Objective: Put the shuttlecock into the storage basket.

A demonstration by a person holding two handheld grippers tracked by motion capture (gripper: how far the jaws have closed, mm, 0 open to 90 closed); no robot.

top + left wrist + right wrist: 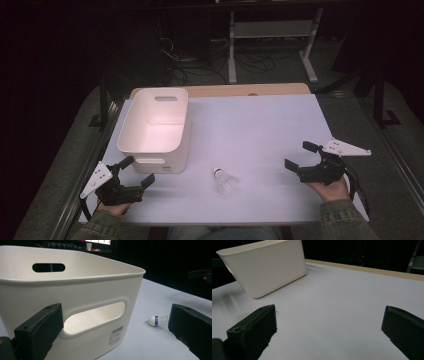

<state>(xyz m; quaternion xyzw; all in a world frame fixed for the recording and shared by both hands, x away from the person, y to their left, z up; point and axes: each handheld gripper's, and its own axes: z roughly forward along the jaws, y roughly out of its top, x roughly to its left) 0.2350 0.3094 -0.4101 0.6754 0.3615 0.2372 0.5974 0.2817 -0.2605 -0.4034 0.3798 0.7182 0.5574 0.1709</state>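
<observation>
A white plastic bin [155, 127] with handle slots stands at the table's left side. A white shuttlecock [225, 180] with a blue band lies on its side near the front middle, cork toward the bin. My left gripper [134, 172] rests open at the front left, just in front of the bin, jaws wide with nothing between them. In the left gripper view the bin [75, 290] looms close and the shuttlecock [157, 321] lies to the right. My right gripper [299, 155] sits open at the front right, empty. The right gripper view has the bin [264, 267] far left.
The white table sheet [260, 130] spreads between the grippers, with a wooden edge [240, 90] at the back. Beyond it are dark floor, cables and a white metal stand [270, 35]. A black rail [100, 130] runs along the table's left side.
</observation>
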